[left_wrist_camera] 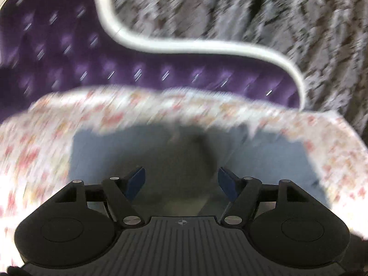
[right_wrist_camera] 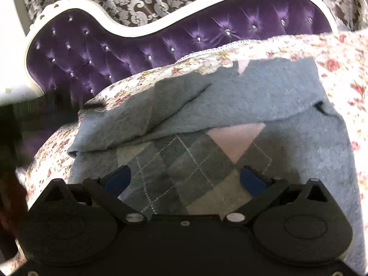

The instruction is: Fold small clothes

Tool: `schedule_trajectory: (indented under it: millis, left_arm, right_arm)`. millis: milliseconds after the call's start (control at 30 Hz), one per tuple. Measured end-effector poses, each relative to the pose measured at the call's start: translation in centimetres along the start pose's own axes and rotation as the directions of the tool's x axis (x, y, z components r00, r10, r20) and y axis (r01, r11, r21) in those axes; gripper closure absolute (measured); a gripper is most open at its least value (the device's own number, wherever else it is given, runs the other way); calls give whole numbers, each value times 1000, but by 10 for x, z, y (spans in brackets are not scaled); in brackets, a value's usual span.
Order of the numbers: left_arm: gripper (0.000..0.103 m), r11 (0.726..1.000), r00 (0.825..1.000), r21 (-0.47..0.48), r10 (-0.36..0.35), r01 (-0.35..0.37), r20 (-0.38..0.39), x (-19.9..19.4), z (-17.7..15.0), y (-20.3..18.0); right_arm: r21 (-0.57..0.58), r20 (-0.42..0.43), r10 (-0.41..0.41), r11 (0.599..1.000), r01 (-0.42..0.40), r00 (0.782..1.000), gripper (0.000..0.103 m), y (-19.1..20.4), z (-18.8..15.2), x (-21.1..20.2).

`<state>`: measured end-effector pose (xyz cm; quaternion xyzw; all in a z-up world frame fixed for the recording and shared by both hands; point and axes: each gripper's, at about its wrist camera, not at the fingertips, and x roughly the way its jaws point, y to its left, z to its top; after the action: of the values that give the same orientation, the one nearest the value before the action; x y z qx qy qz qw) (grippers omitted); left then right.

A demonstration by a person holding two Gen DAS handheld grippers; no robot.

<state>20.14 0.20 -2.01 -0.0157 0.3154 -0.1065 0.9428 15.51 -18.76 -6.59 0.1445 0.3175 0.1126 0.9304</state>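
Jaws of both grippers stand apart with nothing between them, above the sweater point(right_wrist_camera: 264, 101). It lies on the quilt point(right_wrist_camera: 340, 53), in front of the headboard point(right_wrist_camera: 161, 39), its upper part already folded over the diamond pattern. I think the left gripper point(left_wrist_camera: 181, 181) should take a side edge cleanly. That view is much blurred, and the right gripper point(right_wrist_camera: 186, 177) hides the near hem.

A floral quilted bedspread point(right_wrist_camera: 340, 73) is covering the bed, and a grey-blue argyle sweater point(right_wrist_camera: 264, 101) is lying on it, toward six o'clock.
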Motion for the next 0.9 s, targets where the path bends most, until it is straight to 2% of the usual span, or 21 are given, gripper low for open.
schedule_trajectory:
  millis: [133, 200, 233, 267, 300, 367, 467, 633, 733, 800, 833, 900]
  left_arm:
    - [34, 998, 997, -5, 64, -64, -41, 0, -32, 11]
    - [34, 998, 995, -23, 64, -66, -73, 4, -43, 13]
    - [33, 997, 994, -42, 64, -68, -90, 6, -48, 16]
    - [31, 996, 995, -43, 69, -73, -72, 7, -53, 15]
    - [29, 997, 996, -23, 76, -77, -48, 6, -57, 12]
    - [19, 996, 995, 14, 84, -83, -58, 8, -57, 6]
    - [7, 998, 996, 27, 51, -49, -76, 13, -57, 7]
    - [6, 997, 996, 44, 61, -58, -71, 14, -60, 5]
    - [5, 998, 996, 33, 55, -52, -69, 15, -63, 5]
    - [5, 998, 996, 38, 59, -57, -70, 15, -63, 5]
    - [5, 998, 996, 39, 60, -57, -70, 16, -64, 7]
    - [5, 998, 996, 39, 60, -57, -70, 16, -65, 6]
  right_arm:
    - [-88, 49, -36, 995, 40, 998, 2, 9, 15, -7]
    - [-125, 55, -59, 990, 65, 997, 9, 12, 28, -6]
    - [-148, 55, -71, 986, 78, 996, 18, 14, 38, -3]
    - [-167, 54, -79, 982, 87, 995, 24, 17, 46, 0]
    - [-185, 54, -88, 978, 97, 995, 26, 19, 53, 5]
    - [-221, 60, -101, 969, 112, 993, 27, 28, 66, 15]
    - [-280, 75, -115, 951, 131, 991, 27, 47, 82, 33]
    - [-334, 34, -137, 932, 141, 990, 27, 74, 96, 78]
    - [-384, -7, -227, 900, 208, 974, 30, 82, 93, 111]
    - [-412, -40, -262, 883, 223, 964, 56, 81, 90, 127]
    - [-415, -63, -255, 886, 207, 965, 97, 79, 90, 131]
    - [-374, -53, -222, 908, 187, 974, 95, 72, 98, 121]
